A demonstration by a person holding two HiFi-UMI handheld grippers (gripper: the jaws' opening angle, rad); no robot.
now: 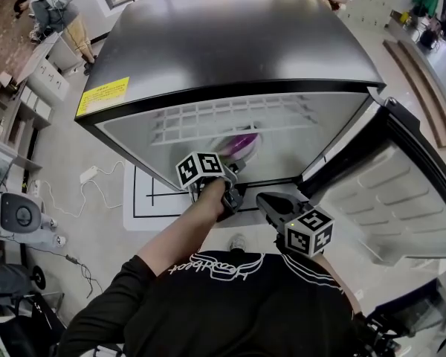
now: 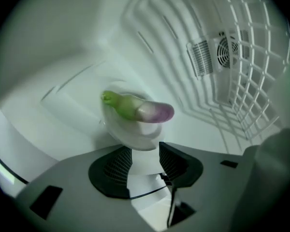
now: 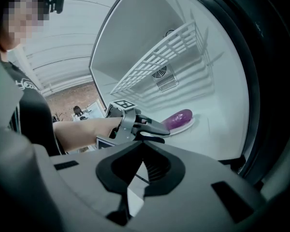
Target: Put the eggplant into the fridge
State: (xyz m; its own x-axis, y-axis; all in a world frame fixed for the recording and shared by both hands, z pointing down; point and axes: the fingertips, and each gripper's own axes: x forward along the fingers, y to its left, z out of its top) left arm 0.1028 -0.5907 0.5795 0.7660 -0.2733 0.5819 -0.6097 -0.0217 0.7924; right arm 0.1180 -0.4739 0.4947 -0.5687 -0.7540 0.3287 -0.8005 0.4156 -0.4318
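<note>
The purple eggplant [image 1: 242, 143] [image 2: 140, 109] [image 3: 178, 118] with its green stem lies on a white plate [image 1: 247, 155] [image 2: 134, 138] [image 3: 187, 125] on the floor of the open fridge [image 1: 238, 43]. My left gripper [image 1: 232, 190] [image 2: 145, 151] [image 3: 167, 131] reaches into the fridge, rolled on its side, and its jaws are shut on the plate's near rim. My right gripper [image 1: 267, 199] [image 3: 144, 150] hangs outside the fridge opening, just right of the left one, with its tips together and nothing between them.
A white wire shelf [image 1: 230, 117] [image 2: 241, 71] [image 3: 159, 57] spans the fridge above the plate. The fridge door [image 1: 405, 192] stands open to the right. A yellow label [image 1: 102, 95] is on the fridge top. A power strip and cables [image 1: 89, 175] lie on the floor at left.
</note>
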